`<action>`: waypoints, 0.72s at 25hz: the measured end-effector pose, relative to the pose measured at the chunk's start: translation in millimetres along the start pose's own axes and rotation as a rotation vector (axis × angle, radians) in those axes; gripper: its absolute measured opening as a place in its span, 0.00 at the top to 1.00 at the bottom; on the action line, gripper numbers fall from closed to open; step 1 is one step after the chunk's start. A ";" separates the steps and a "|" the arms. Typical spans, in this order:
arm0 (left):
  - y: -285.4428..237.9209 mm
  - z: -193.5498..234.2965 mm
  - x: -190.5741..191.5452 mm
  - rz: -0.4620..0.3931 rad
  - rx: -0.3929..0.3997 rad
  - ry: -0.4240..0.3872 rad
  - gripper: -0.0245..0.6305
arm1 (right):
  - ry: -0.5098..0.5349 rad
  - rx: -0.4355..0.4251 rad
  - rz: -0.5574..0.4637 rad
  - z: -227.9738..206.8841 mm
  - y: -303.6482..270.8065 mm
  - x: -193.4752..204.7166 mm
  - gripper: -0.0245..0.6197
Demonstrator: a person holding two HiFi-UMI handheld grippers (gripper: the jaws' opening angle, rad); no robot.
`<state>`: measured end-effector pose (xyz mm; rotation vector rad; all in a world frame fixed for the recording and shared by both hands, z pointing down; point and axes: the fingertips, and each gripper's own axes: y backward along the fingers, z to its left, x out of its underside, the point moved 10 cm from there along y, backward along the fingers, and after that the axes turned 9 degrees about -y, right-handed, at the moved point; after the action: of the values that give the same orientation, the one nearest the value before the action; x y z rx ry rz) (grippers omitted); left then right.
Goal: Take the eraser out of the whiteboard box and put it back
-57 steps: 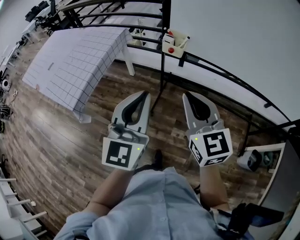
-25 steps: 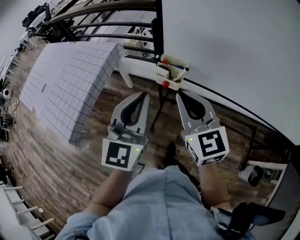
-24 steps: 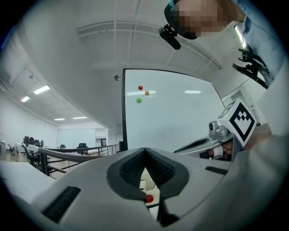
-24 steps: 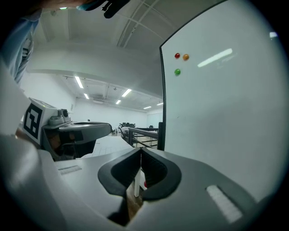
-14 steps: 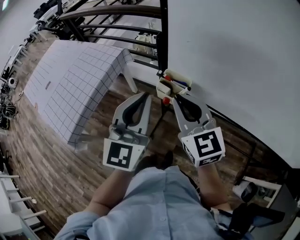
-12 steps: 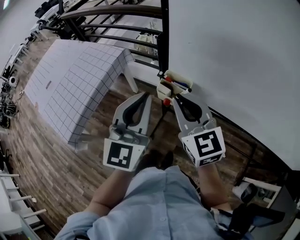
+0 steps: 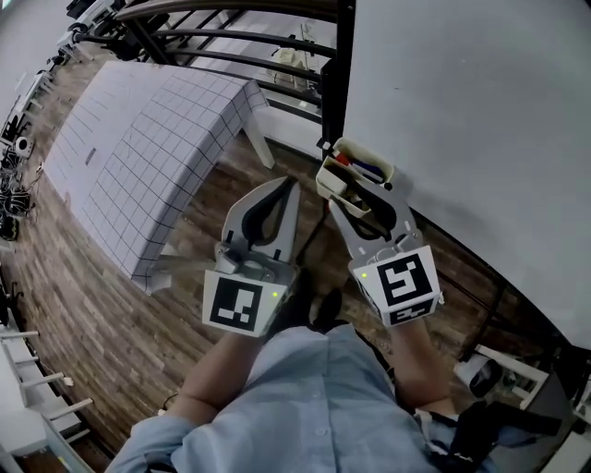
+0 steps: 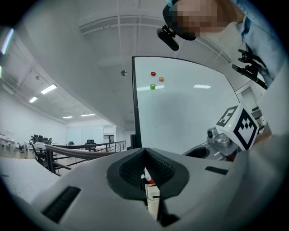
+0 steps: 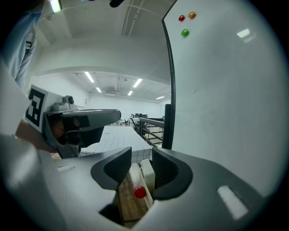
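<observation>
A cream whiteboard box (image 7: 331, 178) hangs at the whiteboard's (image 7: 480, 111) lower edge, with a red and a dark marker showing in it. I cannot make out the eraser. My right gripper (image 7: 362, 192) has its tips at the box and its jaws are opening. In the right gripper view the box's cream end (image 9: 147, 173) and a red magnet (image 9: 140, 192) show in the gap between them, untouched. My left gripper (image 7: 280, 187) is shut and empty, just left of the box. A sliver of the box (image 8: 152, 198) shows past its tips (image 8: 145, 169).
A table under a grid-patterned cloth (image 7: 148, 129) stands to the left, with black railings (image 7: 231, 18) behind it. The whiteboard's black post (image 7: 342, 74) rises right above the box. Three coloured magnets (image 8: 153, 74) sit high on the board. Below is wooden floor (image 7: 92, 277).
Both grippers have moved toward the whiteboard box, which now lies at the right gripper's tips. The right jaws have gone from shut to apart. The left jaws stay shut.
</observation>
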<state>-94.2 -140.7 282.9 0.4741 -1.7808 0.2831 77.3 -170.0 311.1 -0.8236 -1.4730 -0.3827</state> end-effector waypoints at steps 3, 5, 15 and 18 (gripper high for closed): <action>-7.3 7.7 10.8 0.015 0.010 0.013 0.96 | 0.006 0.015 0.044 -1.9 -14.2 8.9 0.73; -12.7 12.9 19.1 0.019 0.017 0.022 0.96 | 0.033 0.045 0.067 -3.5 -23.1 14.0 0.73; -33.1 36.4 39.6 0.027 0.086 0.061 0.96 | 0.087 0.124 0.200 -3.3 -56.4 27.6 0.70; -39.4 43.3 45.6 0.036 0.104 0.071 0.96 | 0.114 0.149 0.244 -1.2 -65.8 30.3 0.70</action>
<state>-122.9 -201.9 313.4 0.4996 -1.7128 0.4144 36.0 -208.1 356.9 -0.8364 -1.2615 -0.1321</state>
